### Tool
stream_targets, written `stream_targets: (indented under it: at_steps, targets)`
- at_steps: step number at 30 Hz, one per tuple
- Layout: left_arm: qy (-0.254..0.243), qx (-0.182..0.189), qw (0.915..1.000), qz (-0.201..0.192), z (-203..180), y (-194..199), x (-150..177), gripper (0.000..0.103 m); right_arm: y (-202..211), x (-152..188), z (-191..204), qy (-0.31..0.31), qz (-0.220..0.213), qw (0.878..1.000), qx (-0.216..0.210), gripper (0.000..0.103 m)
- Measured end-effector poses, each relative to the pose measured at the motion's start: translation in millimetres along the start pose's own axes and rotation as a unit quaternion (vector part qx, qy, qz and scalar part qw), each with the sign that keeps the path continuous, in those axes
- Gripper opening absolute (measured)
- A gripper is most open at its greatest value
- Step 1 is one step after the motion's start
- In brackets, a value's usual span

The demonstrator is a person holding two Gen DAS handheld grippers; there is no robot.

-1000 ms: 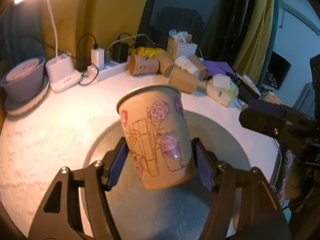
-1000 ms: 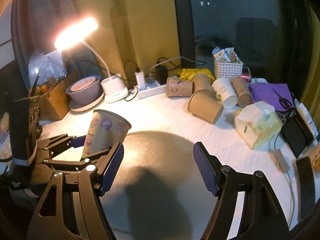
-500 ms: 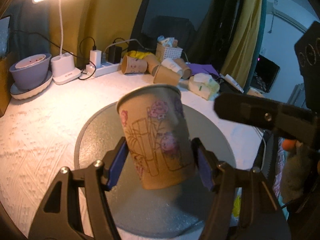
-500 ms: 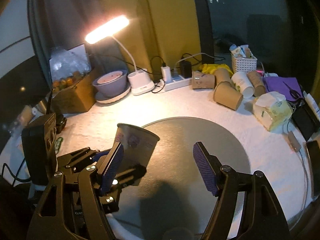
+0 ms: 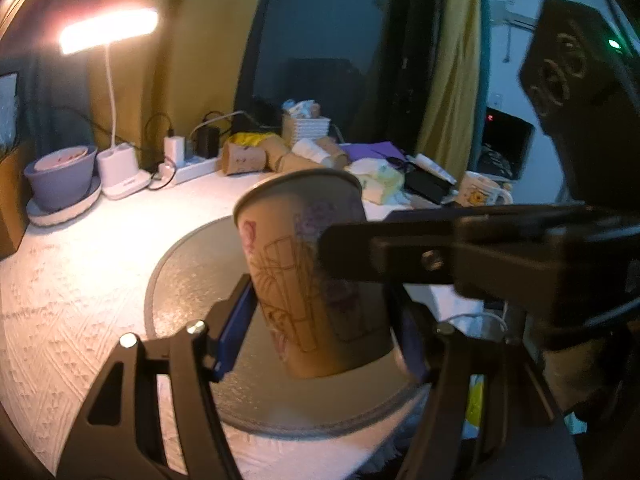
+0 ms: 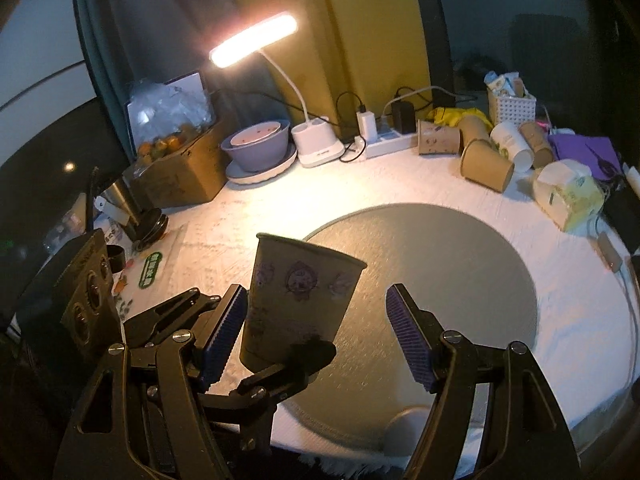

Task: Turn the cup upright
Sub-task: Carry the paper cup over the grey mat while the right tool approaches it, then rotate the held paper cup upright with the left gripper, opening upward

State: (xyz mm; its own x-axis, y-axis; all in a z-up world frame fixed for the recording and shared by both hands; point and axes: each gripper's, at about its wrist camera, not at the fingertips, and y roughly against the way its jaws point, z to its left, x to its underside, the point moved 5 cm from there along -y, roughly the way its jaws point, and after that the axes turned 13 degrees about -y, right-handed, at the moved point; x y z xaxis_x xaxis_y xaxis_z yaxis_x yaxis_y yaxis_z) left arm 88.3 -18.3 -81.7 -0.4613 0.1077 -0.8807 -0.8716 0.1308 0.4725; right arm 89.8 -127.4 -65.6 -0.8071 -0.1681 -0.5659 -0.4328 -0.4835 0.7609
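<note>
Above the grey mat (image 6: 460, 264), left gripper (image 5: 320, 332) clamped the cup (image 5: 308, 264) mouth-up for setting down; right gripper (image 6: 316, 336) gaped wide, empty.

Brown paper cup (image 5: 304, 272) (image 6: 298, 300), pink-purple flower and line drawings on wall. Mouth up, slightly tilted. Held off surface, lower body pinched between blue pads, above edge of grey round mat (image 6: 460, 264).

A lit desk lamp (image 6: 256, 40) stands beside a purple bowl (image 6: 258, 146); paper cups (image 6: 486, 166) lie near a white basket (image 6: 510, 108).
</note>
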Motion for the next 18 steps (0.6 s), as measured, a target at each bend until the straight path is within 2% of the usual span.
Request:
stream_targets:
  at_steps: [12,18]
  targets:
    - [-0.064,0.014,0.9976,-0.023,-30.0,8.4,-6.4,0.065,5.9,7.5,-7.0,-0.035,0.022,0.999,-0.031,0.075]
    - [-0.071,0.015,0.9971,-0.024,-34.2,10.5,-6.9,0.066,6.7,9.1,-11.5,-0.048,0.025,0.997,-0.047,0.074]
